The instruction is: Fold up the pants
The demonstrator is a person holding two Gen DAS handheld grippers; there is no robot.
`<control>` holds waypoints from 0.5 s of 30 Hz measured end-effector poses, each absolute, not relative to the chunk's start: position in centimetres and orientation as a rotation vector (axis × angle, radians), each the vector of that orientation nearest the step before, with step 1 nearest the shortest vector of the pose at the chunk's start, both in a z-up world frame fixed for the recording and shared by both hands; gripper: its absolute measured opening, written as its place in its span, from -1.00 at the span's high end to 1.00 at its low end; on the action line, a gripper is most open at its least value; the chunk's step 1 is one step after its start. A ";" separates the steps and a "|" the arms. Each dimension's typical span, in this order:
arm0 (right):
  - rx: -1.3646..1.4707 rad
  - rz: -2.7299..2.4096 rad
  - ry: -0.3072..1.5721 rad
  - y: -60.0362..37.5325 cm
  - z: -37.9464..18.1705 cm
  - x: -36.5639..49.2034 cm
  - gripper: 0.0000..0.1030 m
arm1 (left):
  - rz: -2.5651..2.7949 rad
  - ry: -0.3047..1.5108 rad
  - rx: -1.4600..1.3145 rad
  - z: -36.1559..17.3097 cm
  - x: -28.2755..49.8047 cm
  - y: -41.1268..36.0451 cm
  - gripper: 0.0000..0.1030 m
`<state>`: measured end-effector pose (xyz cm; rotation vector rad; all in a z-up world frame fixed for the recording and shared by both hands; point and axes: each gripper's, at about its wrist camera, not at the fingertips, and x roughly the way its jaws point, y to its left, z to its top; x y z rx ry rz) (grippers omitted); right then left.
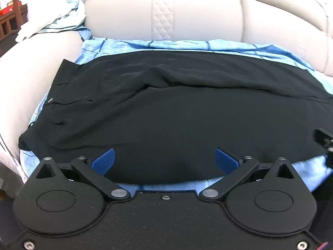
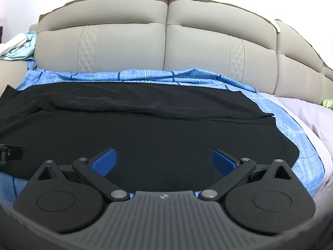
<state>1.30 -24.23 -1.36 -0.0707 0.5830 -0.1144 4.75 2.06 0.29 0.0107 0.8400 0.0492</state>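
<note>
Black pants (image 1: 166, 108) lie spread sideways on a blue checked sheet (image 1: 124, 45), waistband to the left, one leg folded over the other with a crease across the middle. My left gripper (image 1: 165, 159) is open and empty, its blue pads (image 1: 104, 160) just above the near edge of the pants near the waist end. My right gripper (image 2: 163, 161) is open and empty over the near edge of the pants (image 2: 156, 125) toward the leg ends. The right gripper's tip shows at the left wrist view's right edge (image 1: 324, 139).
A beige cushioned sofa back (image 2: 166, 41) rises behind the sheet (image 2: 187, 77). A light blue and white cloth pile (image 1: 60, 20) lies on the left armrest. A lilac cover (image 2: 308, 112) lies to the right. Wooden furniture (image 1: 12, 16) stands far left.
</note>
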 end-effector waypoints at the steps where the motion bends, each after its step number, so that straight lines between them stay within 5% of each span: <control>1: -0.069 -0.126 0.578 -24.6 -1.4 1.9 -1.00 | 0.065 0.854 0.011 -0.1 5.6 2.6 -0.99; 15: 0.200 -0.298 0.516 -37.5 0.6 15.4 -1.00 | 0.384 0.839 -0.342 0.2 20.1 17.2 -0.73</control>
